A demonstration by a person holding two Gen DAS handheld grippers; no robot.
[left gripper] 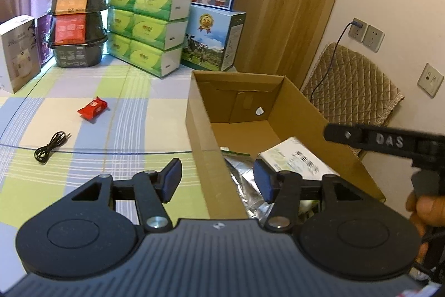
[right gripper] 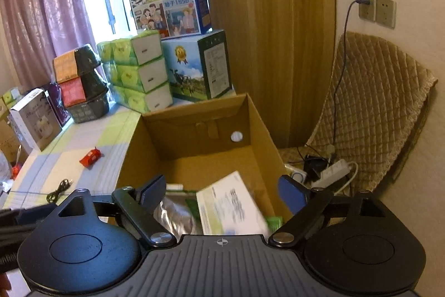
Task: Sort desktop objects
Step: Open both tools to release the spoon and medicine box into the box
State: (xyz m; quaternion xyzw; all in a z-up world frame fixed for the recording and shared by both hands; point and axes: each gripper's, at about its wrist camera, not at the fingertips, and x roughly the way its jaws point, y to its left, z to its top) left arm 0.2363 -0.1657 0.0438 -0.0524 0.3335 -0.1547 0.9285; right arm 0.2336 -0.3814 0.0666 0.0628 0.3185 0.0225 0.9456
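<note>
Inside the cardboard box (right gripper: 258,127), between the right gripper's (right gripper: 222,192) spread fingers, lies a white packet (right gripper: 230,205).

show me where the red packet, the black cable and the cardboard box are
red packet (left gripper: 93,109), left wrist view, middle of wrapper
black cable (left gripper: 50,148), left wrist view, coiled middle
cardboard box (left gripper: 201,127), left wrist view, left outer wall

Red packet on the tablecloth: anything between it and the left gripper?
Nothing visible. The left gripper is open and straddles the near-left wall of the cardboard box. The red packet lies further out to the left, with only bare tablecloth between. The black cable lies off that line, further left.
</note>
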